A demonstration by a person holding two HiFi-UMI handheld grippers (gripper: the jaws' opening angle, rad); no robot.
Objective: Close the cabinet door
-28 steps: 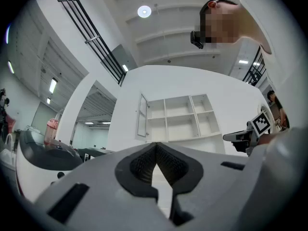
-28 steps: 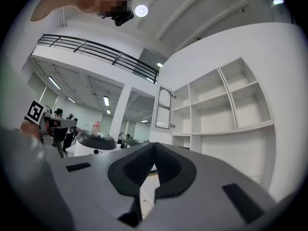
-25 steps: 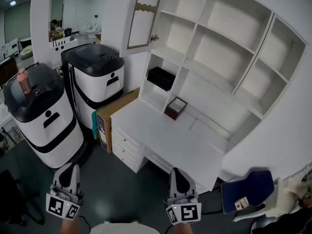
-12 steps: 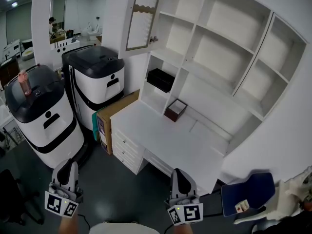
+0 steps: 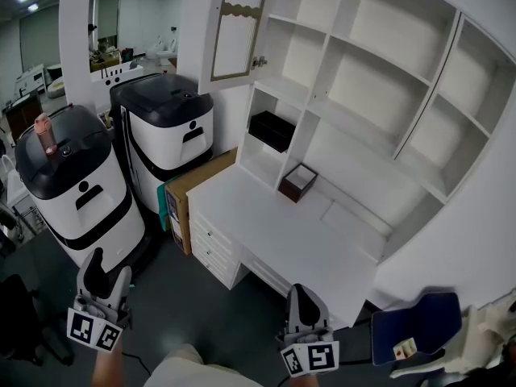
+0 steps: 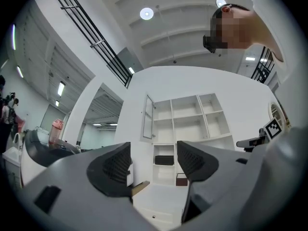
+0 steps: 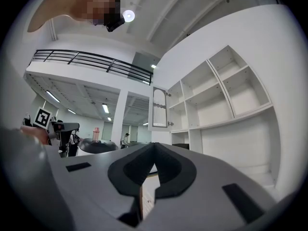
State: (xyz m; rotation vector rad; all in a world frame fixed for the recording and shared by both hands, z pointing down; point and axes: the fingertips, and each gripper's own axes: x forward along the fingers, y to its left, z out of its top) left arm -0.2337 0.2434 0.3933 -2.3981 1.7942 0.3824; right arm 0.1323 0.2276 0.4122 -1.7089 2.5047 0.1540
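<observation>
The white cabinet door (image 5: 236,27), a framed panel with a small knob, stands swung open at the top left of the white shelving unit (image 5: 379,95). Both grippers hang low and well short of it, above the dark floor. My left gripper (image 5: 97,263) points up at the shelves; in the left gripper view the left gripper (image 6: 154,161) has its jaws opening with nothing between them, and the door (image 6: 148,117) shows far off. My right gripper (image 5: 299,295) is shut and empty. In the right gripper view the right gripper's (image 7: 154,146) tips meet below the distant door (image 7: 159,108).
Two round white-and-black machines (image 5: 81,196) (image 5: 168,131) stand left of a cardboard box (image 5: 192,190). A white desk (image 5: 278,236) with drawers sits under the shelves. On it is a small brown box (image 5: 296,182); a black box (image 5: 272,130) fills a lower cubby. A blue chair (image 5: 415,325) is at the lower right.
The left gripper's jaws have spread apart. Both grippers sit slightly lower in the head view, and the view has shifted a little. The door hangs open as before.
</observation>
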